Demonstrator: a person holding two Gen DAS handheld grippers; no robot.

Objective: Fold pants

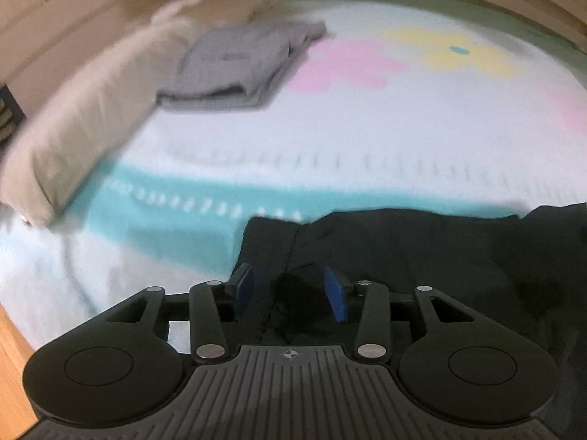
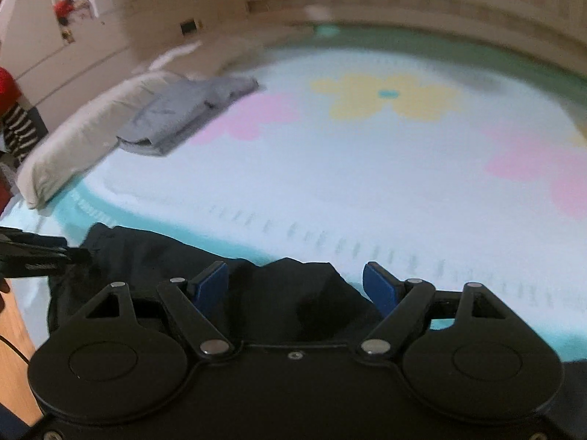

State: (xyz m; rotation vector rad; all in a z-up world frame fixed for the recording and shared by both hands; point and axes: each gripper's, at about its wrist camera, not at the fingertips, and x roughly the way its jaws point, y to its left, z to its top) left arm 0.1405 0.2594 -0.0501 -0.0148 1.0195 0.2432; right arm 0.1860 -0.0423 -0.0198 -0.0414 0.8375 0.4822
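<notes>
Blurred floral bedspread [image 1: 367, 139] carries black pants [image 1: 403, 242], partly cut off.

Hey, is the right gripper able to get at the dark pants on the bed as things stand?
Probably yes. The right gripper is open just above a raised fold of the dark pants, which sits between its blue pads with nothing in the way. The folded grey garment lies far off by the pillow.
</notes>
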